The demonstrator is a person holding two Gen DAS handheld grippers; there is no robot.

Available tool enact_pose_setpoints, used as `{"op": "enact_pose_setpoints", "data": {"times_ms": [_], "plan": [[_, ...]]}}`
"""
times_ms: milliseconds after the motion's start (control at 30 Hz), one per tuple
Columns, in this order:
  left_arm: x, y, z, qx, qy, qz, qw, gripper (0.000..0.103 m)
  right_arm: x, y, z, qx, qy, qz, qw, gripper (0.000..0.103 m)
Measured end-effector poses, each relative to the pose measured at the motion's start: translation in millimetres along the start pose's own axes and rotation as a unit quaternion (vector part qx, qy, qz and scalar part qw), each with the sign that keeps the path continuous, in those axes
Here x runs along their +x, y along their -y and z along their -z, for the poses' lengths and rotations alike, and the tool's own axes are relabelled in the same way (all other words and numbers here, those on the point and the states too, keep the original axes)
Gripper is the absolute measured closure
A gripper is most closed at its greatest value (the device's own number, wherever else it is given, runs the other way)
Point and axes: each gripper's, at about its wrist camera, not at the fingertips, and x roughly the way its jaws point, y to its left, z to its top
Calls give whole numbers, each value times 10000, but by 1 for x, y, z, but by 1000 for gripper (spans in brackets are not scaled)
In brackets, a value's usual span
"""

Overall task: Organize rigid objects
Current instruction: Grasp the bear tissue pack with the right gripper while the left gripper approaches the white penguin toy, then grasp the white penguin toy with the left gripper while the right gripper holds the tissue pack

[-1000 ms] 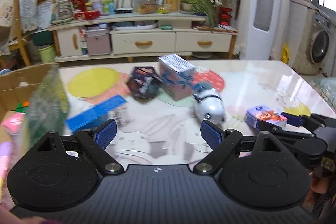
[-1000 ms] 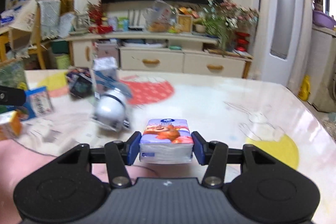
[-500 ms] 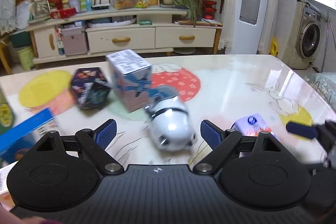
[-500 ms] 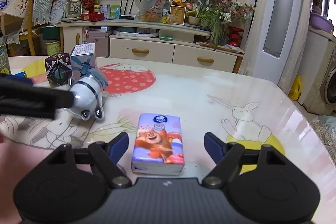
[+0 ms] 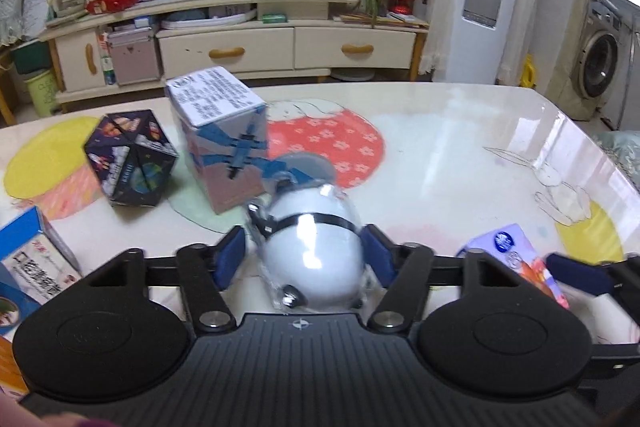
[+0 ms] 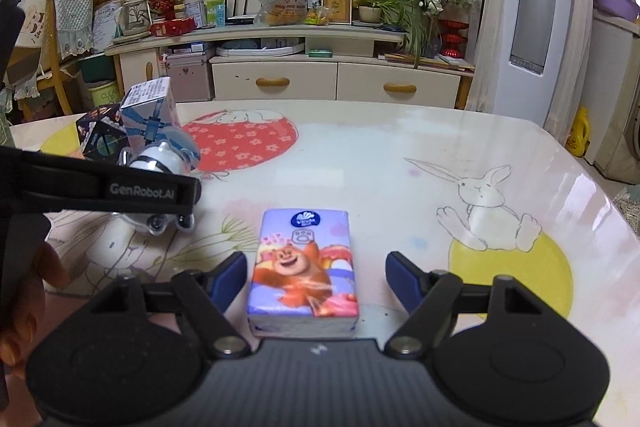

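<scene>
Left wrist: left gripper (image 5: 302, 259) jaws closing w/ white egg-shaped toy (image 5: 314, 251) between pads, likely for pickup off table (image 5: 460, 147). Right wrist: right gripper (image 6: 316, 277) jaws closing, not yet touching tissue pack (image 6: 304, 271) lying flat between them, apparently to regrip

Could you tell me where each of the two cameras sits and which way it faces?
Left wrist: sits on the left gripper, looking forward and down across the table at the white egg-shaped toy between its closing jaws; the right gripper's blue pad shows at the right edge.
Right wrist: sits on the right gripper, facing the purple cartoon-bear tissue pack lying between its closing jaws, untouched; the left gripper's black finger and a hand show at left.
Shared: the toy, the tissue pack, the TV cabinet.
</scene>
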Motion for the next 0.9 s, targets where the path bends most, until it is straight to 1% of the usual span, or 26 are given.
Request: {"op": "enact_pose_setpoints", "data": {"times_ms": [33,67,300,433,700,900], "plan": [[-1,2,0,9,2,-20,10000,33,1,0,0,-3,-29,-48,10000,44],[-2,2,0,29,0,-64,10000,34,2,-1,1,-11,-48,-68,10000,51],[-10,-4,6,23,-2,-194,9998,35,0,-6,4,-209,28,18,9998,51],[-20,-8,14,42,-9,-315,9995,35,0,-5,4,-152,27,-81,9998,52],[-45,-12,37,-25,-19,-444,9990,35,-2,-12,5,-60,31,-294,9995,52],[-65,-12,53,114,-47,-536,9985,35,-6,-22,9,-96,36,-401,9991,52]]}}
